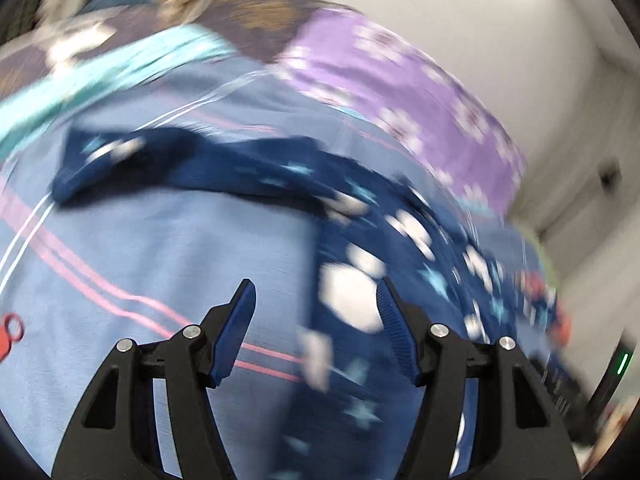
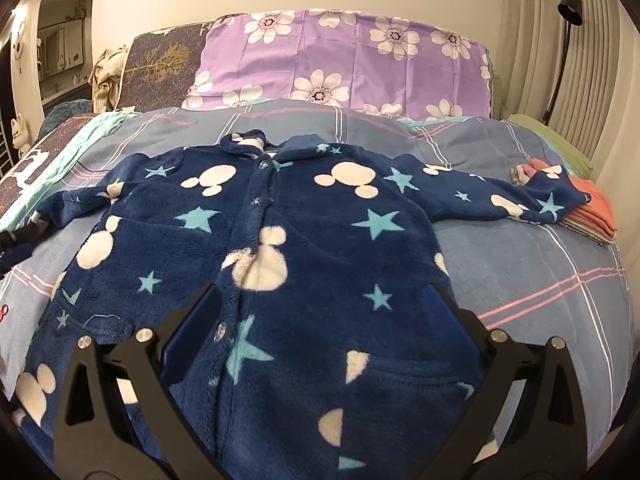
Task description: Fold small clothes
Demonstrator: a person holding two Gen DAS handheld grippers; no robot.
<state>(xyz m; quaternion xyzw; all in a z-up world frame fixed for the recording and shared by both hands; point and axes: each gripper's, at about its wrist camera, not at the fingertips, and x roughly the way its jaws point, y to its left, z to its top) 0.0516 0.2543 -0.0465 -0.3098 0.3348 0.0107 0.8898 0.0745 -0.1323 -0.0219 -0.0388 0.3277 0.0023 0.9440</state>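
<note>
- The fleece jacket [image 2: 280, 216] lies flat, front up, on the bed [image 2: 540, 248], sleeves spread.
- It looks soft, thick and light; a sleeve cuff [image 2: 560, 200] seems a good hold.
- Left tongs [image 1: 316, 300] and right tongs [image 2: 324, 300] stand wide and empty.

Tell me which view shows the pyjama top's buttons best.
The right wrist view: the pyjama top lies flat and sharp, its buttons visible. The left wrist view shows only a blurred sleeve and edge.

My work surface is a bed under a blue plaid cover [image 2: 540, 240]. On it lie the navy fleece top [image 2: 280, 240], spread flat and buttoned, a purple flowered pillow [image 2: 360, 60], and folded clothes [image 2: 592, 208] under its right cuff.
</note>
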